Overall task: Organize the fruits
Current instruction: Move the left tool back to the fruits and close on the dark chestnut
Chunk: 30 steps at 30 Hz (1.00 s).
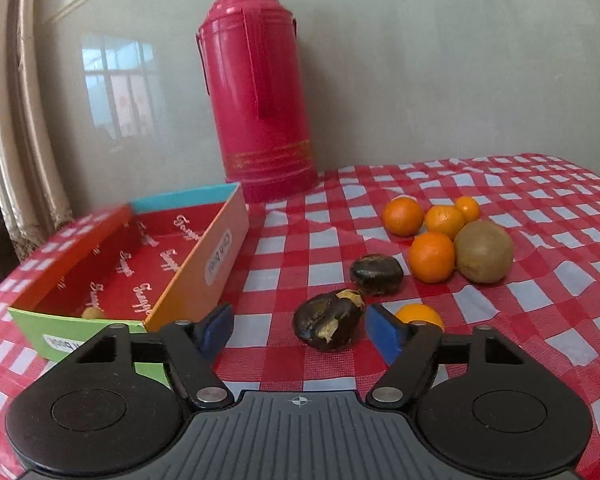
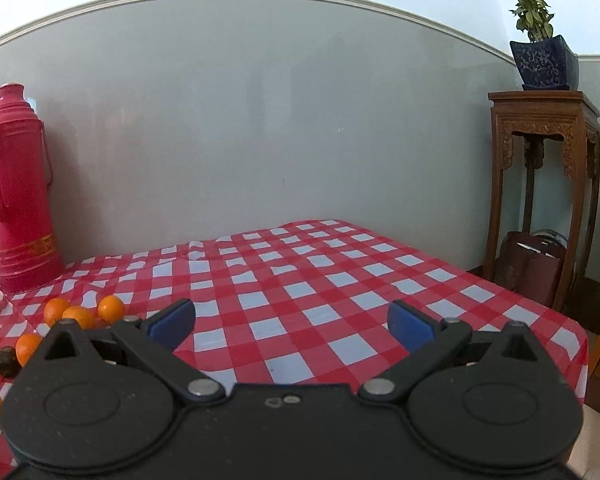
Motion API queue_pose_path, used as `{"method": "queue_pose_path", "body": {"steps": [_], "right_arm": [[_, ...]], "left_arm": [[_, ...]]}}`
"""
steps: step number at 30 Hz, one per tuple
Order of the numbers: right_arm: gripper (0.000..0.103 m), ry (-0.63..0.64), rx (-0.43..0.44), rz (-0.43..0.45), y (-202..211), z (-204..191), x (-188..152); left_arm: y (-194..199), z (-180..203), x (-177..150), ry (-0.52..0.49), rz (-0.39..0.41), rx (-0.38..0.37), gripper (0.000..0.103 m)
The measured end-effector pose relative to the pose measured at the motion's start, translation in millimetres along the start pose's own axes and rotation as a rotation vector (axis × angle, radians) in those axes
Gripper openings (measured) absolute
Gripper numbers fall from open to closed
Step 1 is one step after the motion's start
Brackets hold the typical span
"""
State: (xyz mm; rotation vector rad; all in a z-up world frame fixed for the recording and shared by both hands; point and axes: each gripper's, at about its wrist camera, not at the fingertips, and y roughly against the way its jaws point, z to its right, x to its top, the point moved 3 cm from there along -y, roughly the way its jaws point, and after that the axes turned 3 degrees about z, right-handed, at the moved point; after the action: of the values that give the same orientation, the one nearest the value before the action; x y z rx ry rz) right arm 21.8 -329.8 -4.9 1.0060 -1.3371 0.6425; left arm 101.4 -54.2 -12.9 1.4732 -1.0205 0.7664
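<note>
Right now the open cardboard box with orange, blue and green walls and a red printed lining sits at the left, one small yellowish fruit in its near corner. Just right of it the left gripper hangs with its blue pads spread either side of a dark split chestnut, not pressing it; the nut lies straight ahead between the jaws, long axis crosswise, so this hand is plainly the nearer. Beyond are a second dark chestnut, five small orange citrus fruits and one brown kiwi. Farthest right, the right gripper stands spread over bare red-checked tablecloth, holding nothing.
</note>
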Motion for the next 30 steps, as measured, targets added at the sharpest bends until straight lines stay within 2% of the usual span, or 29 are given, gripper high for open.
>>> {"method": "queue_pose_path", "body": {"steps": [7, 11, 22, 25, 28, 30], "right_arm": [[0.097, 0.004, 0.017, -0.006, 1, -6, 0], [0.097, 0.015, 0.031, -0.014, 0, -10, -1], [0.097, 0.017, 0.045, -0.022, -3, -12, -2], [0.097, 0.022, 0.049, -0.021, -3, -13, -2], [0.097, 0.021, 0.052, -0.021, -4, -12, -2], [0.097, 0.020, 0.053, -0.022, -4, -12, -2]], "left_arm": [[-12, 5, -1, -0.008, -0.029, -0.041, 0.073], [-20, 7, -2, -0.007, -0.059, -0.069, 0.065], [-35, 9, -2, 0.009, -0.097, -0.070, 0.064], [-34, 10, -2, 0.019, -0.096, -0.091, 0.051], [-33, 12, -2, 0.009, -0.091, -0.088, 0.049], [-33, 11, -2, 0.013, -0.089, -0.089, 0.044]]}}
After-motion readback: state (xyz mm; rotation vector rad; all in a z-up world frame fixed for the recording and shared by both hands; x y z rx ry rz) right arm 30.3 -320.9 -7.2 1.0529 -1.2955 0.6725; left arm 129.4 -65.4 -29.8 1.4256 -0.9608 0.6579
